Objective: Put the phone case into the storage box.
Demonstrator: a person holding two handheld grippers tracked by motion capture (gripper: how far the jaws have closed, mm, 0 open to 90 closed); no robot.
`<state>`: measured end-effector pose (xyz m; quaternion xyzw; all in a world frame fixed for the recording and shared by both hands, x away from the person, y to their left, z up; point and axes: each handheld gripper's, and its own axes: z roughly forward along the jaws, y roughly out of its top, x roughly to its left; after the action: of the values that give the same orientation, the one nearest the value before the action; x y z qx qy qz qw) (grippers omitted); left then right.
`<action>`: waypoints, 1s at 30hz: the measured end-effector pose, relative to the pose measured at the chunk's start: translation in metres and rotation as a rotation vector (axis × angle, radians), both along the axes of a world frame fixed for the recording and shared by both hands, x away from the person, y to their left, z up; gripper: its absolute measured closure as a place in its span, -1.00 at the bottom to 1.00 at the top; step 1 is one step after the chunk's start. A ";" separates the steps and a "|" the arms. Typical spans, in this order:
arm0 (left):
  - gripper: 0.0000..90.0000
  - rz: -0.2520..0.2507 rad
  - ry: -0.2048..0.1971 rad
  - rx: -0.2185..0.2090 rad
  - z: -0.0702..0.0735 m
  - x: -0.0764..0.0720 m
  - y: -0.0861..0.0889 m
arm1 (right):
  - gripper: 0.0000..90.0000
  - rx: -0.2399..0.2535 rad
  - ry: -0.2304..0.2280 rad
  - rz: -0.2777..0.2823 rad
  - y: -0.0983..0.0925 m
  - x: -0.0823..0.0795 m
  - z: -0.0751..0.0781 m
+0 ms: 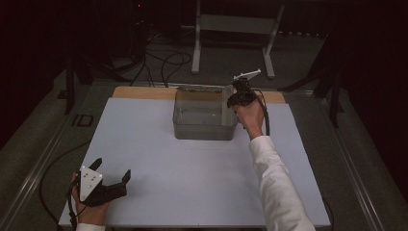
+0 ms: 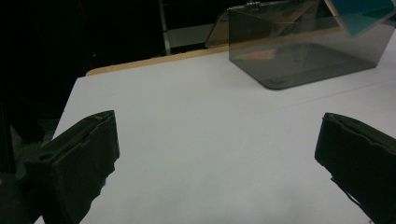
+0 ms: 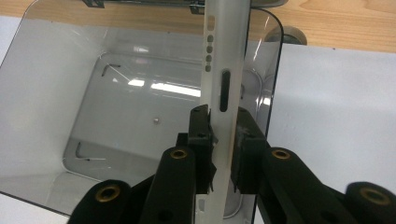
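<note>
From the high view, a clear, smoky plastic box (image 1: 204, 118) with rounded corners sits at the upper middle of the frame on a matte white board (image 1: 192, 183). A strip of pale wood (image 1: 144, 92) shows behind the board's far edge. The right gripper (image 1: 230, 102), held by a hand in a white sleeve, is at the box's right rim, and a flat white slab (image 1: 226, 108) stands upright there, just inside the right wall. At lower left, the left gripper (image 1: 111, 172) rests on the board, well apart from the box, its black jaws spread wide. The room around is dark, with grey carpet, loose black cables and a light metal stand (image 1: 233, 33) at the top.

In the left gripper view, the two rough black pads (image 2: 79, 158) stand far apart over bare white board (image 2: 210, 154); the tinted box (image 2: 308, 51) lies at upper right.

In the right gripper view, the right gripper (image 3: 223, 147) is clamped on the thin edge of the white slab (image 3: 224, 60), a smooth, glossy piece with a row of small holes and one long slot. The box (image 3: 93, 116) lies open below it at left, its glossy floor catching ceiling light.
</note>
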<state>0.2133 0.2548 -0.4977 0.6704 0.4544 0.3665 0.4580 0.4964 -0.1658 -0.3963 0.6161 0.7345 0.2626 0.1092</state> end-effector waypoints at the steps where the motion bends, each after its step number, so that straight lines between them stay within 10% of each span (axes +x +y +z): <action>1: -0.99 0.000 0.000 0.000 0.000 0.000 0.000 | 0.79 0.001 0.001 0.000 0.000 0.000 -0.001; 30: -0.99 -0.002 -0.004 -0.001 0.001 -0.001 0.001 | 0.78 -0.005 0.042 -0.032 0.004 0.006 -0.028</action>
<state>0.2127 0.2556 -0.4971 0.6699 0.4529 0.3672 0.4596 0.5025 -0.1618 -0.4240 0.6329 0.7274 0.2460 0.0993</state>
